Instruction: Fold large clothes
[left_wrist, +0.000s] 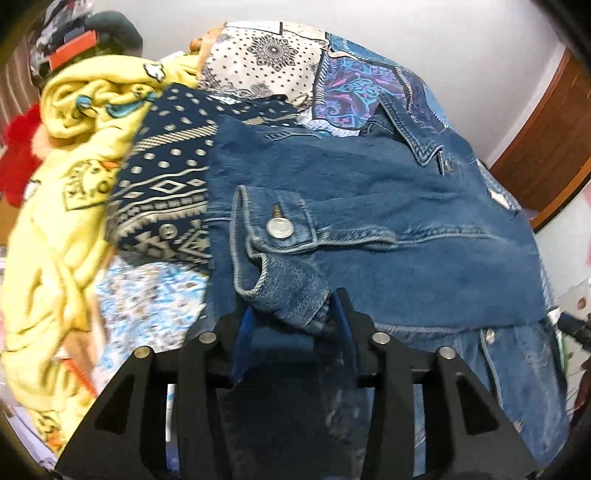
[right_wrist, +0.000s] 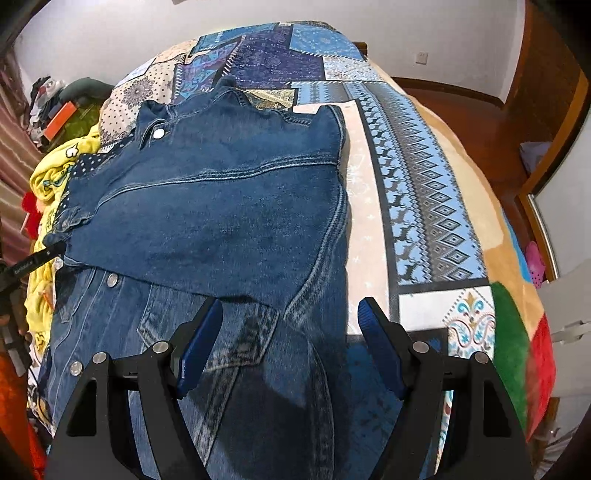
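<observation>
Left wrist view, from left to right: a crumpled yellow garment (left_wrist: 55, 206) lies at the edge of the bed, then a dark blue cloth with a white pattern (left_wrist: 166, 177), then the denim jacket (left_wrist: 369, 206) on the patchwork blanket (left_wrist: 266, 55). The sleeve cuff (left_wrist: 280, 258), with its metal button (left_wrist: 280, 228), sits between the blue pads of the left gripper (left_wrist: 295, 314). The pads stand narrow at both sides of the cuff, but I cannot tell if they press on it.

Right wrist view, from left to right: the same yellow garment (right_wrist: 48, 173), then the denim jacket (right_wrist: 229, 206) lying flat on the bed, with one part folded over its front side, and then the patchwork blanket (right_wrist: 424, 192) with a wooden floor (right_wrist: 517, 122) behind. The right gripper (right_wrist: 290, 321) hangs above the lower part of the jacket. Its fingers (right_wrist: 201, 339) are wide apart and hold nothing.
</observation>
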